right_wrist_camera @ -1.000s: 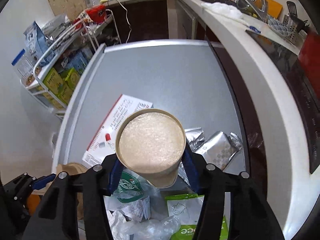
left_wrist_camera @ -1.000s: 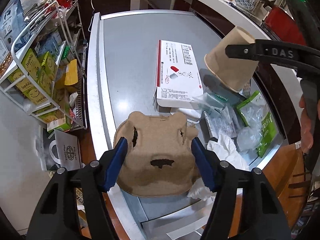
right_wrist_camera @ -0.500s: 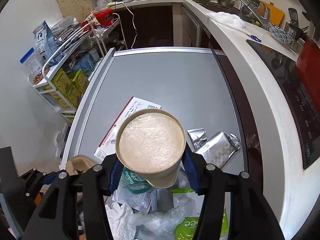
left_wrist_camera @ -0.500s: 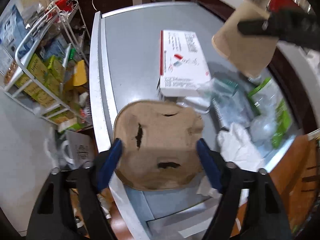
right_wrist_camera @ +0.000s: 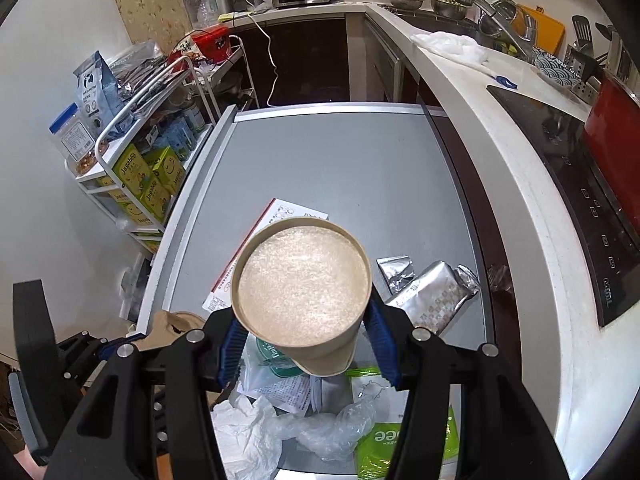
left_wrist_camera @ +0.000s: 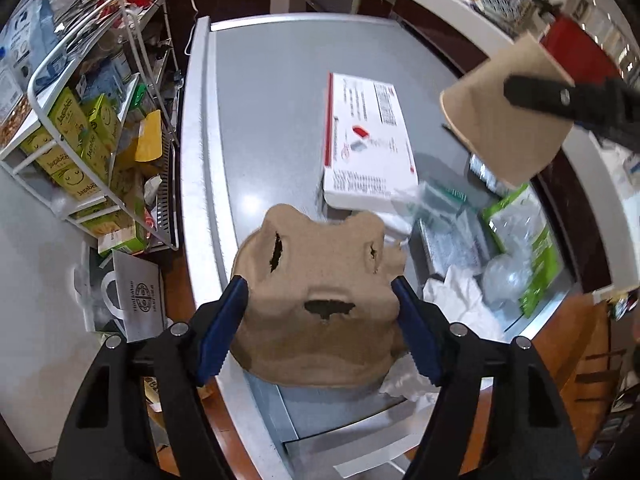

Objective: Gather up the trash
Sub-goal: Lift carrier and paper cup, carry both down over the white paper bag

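Left wrist view: the left tool (left_wrist_camera: 320, 312) has its blue ribbed pads against both sides of a brown moulded-pulp cup carrier (left_wrist_camera: 320, 300), a rough, fibrous piece with torn dark holes, held over the near edge of the smooth grey bench (left_wrist_camera: 272, 100). Its jaws have just been closing in on the carrier after a brief widening. On the bench lies a flat white carton with a red edge and fine print (left_wrist_camera: 366, 144), too small to read. Right of it is a heap of crinkled clear plastic, white tissue and a green-and-white pouch (left_wrist_camera: 536, 248). Up at the right, a tan paper cup (left_wrist_camera: 508, 116) hangs tilted in the other tool's black arm. A white wire rack (left_wrist_camera: 100, 120) left of the bench carries yellow-green boxes printed "Jagabee".

Right wrist view: the right tool (right_wrist_camera: 302, 344) is clenched on the tan paper cup (right_wrist_camera: 302, 288), its pale, grainy inside facing the camera, above the litter heap. Beside it lie two creased silver foil packets (right_wrist_camera: 432, 296). The green pouch (right_wrist_camera: 404, 440) shows the letters "ee" upside down. A white kitchen counter with a black hob (right_wrist_camera: 568, 184) curves along the right.
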Tool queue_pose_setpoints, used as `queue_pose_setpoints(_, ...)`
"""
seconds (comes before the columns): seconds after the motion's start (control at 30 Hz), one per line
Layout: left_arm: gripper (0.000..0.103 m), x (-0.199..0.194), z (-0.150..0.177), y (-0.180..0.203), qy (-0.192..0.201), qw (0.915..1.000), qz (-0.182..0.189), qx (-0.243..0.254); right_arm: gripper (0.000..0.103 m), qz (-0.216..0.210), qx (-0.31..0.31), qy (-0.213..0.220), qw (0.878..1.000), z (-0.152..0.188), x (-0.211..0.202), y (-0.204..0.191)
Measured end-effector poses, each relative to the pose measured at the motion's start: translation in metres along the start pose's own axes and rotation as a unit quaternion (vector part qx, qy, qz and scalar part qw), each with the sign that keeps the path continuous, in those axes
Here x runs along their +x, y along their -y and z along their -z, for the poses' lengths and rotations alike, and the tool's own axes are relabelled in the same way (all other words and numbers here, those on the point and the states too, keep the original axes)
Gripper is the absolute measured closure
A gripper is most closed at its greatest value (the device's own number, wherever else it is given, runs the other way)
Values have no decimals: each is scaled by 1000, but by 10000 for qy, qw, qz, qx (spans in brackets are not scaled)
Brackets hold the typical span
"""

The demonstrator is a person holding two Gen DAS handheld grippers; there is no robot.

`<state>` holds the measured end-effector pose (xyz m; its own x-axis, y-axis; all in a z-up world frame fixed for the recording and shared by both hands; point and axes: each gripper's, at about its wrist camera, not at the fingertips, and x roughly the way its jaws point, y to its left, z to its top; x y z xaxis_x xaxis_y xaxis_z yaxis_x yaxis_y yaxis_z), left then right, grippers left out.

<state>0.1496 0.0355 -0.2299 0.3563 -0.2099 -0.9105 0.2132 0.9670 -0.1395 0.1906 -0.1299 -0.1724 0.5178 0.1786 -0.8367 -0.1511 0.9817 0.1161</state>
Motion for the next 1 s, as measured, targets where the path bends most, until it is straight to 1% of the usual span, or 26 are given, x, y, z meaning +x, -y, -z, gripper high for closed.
queue_pose_setpoints(0.27,30,-21,-10,-11,205,9992,110,-317,50,-29,-16,102,9999,-1,-11,-3)
queue_pose_setpoints(0.57,30,-47,-11,-2,411,9987,81,-288,50,-35,-61,227,9997,3,-28,-4)
queue_pose_setpoints(0.7,30,-62,-10,2,555,9981,76,-263,50,-45,-91,339,9994,5,-45,-6)
queue_pose_setpoints(0.8,30,-79,-9,6,753,9970,40,-193,50,-79,-88,451,9989,7,-62,-5)
queue_pose_setpoints(0.9,30,-97,-8,11,944,9954,42,-139,50,-172,-74,576,9982,11,-82,-4)
queue_pose_setpoints(1.0,30,-118,-4,15,1138,9934,101,-80,50,-298,-98,667,9973,23,-105,-3)
